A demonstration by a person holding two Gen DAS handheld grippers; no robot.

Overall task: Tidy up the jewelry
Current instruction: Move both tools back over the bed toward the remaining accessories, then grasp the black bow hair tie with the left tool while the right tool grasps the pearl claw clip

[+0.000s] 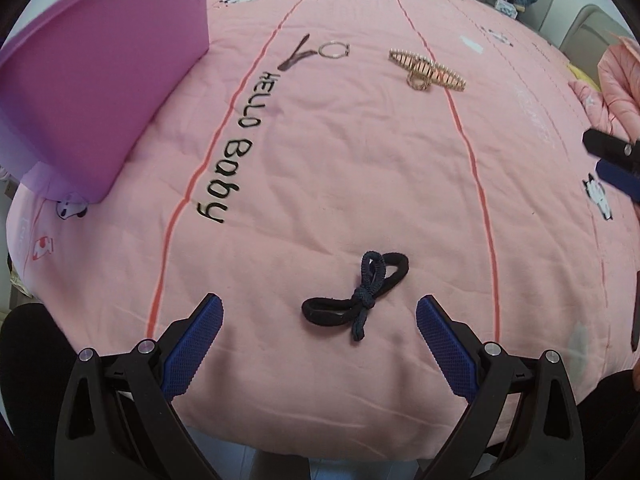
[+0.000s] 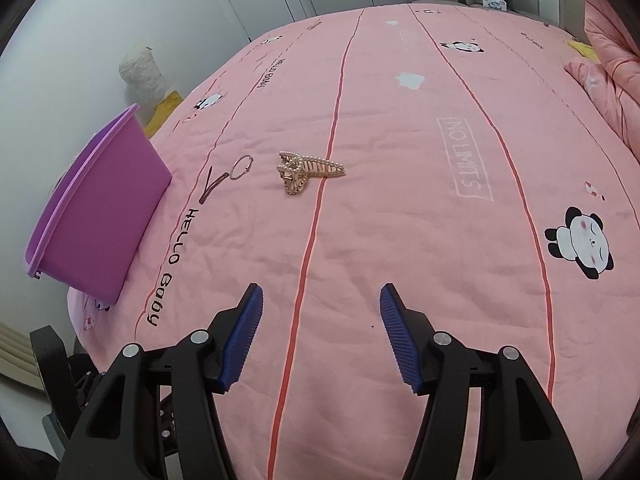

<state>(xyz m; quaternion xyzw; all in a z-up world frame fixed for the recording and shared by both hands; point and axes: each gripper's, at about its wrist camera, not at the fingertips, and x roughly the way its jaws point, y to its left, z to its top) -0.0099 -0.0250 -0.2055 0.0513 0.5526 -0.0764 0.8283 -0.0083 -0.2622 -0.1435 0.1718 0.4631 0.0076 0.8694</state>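
Left gripper jaws spread wide, holding nothing. Black hair tie, knotted with a dark blue band, lies on the pink bedsheet right between the two blue pads, just ahead of the tips, touching neither. Right gripper also wide open and empty, only bare sheet between its pads; its tips show at the right edge of the left wrist view.

Far from both grippers: gold pearl hair claw sits mid-sheet, on a red stripe. Left of it a thin ring, and touching or just beside that a dark hairpin; contact hard to tell, small and slightly blurred. Purple bin stands at the left edge of the bed, well apart from the hair tie, near the "HELLO Baby" print. Panda print at right in the right wrist view.
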